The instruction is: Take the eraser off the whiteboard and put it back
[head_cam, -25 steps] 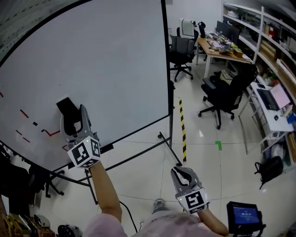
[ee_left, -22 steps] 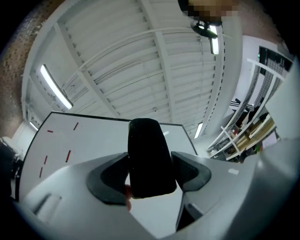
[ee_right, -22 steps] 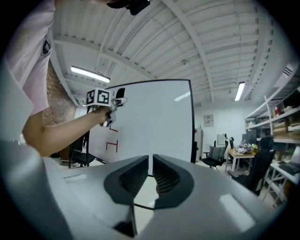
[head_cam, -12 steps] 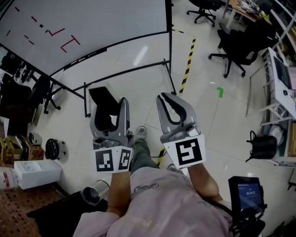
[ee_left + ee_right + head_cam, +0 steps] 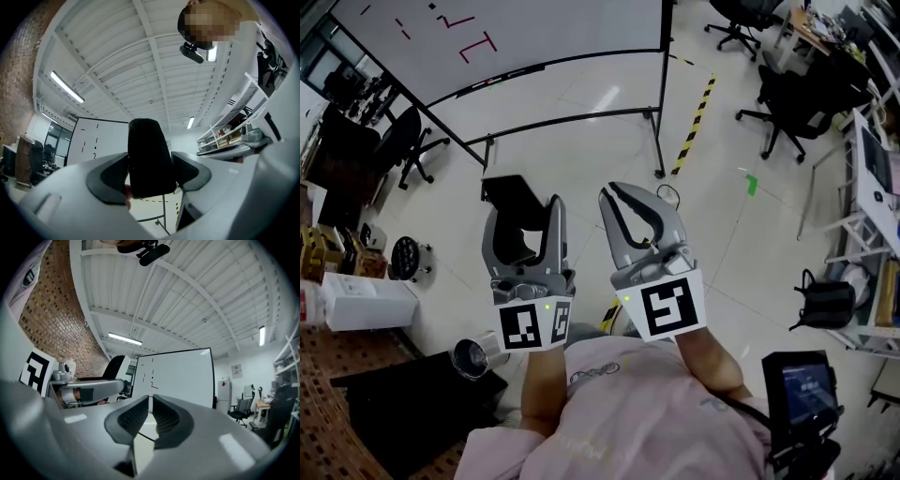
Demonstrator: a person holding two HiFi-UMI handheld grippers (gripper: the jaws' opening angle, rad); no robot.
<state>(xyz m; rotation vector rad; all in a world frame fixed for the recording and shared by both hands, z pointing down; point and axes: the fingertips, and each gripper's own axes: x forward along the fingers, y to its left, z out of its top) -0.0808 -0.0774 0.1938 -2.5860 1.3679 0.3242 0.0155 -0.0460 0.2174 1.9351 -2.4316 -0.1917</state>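
Grippers sit side by side, close in front of the person's pink shirt [image 5: 628,412]. Each one has a cube with black and white squares on its near end.

The left gripper [image 5: 523,217] holds the black eraser [image 5: 508,192]. Its fingers [image 5: 105,176] stand wide apart and press on both sides of the eraser. The eraser stands up between them, and its top sticks out past the tips. It is up in the air over the floor, well apart from the whiteboard.

The right gripper [image 5: 617,195] is just beside the left one. Its fingers [image 5: 133,418] are closed together with nothing between them.

Below the grippers is a pale tiled floor [image 5: 581,122]. A shiny metal bin [image 5: 472,356] stands on it at the person's left, near a white box [image 5: 366,305]. At the person's right is a small black screen [image 5: 802,394], and a black bag [image 5: 825,305] lies a bit farther out.

Farther off, a yellow and black stripe [image 5: 694,127] runs along the floor, with a small green mark [image 5: 752,185] near it. Black office chairs [image 5: 787,117] stand past the stripe.

Farthest away is the whiteboard [image 5: 534,28] on its black frame with legs. It has a few red lines [image 5: 478,44] drawn on it.
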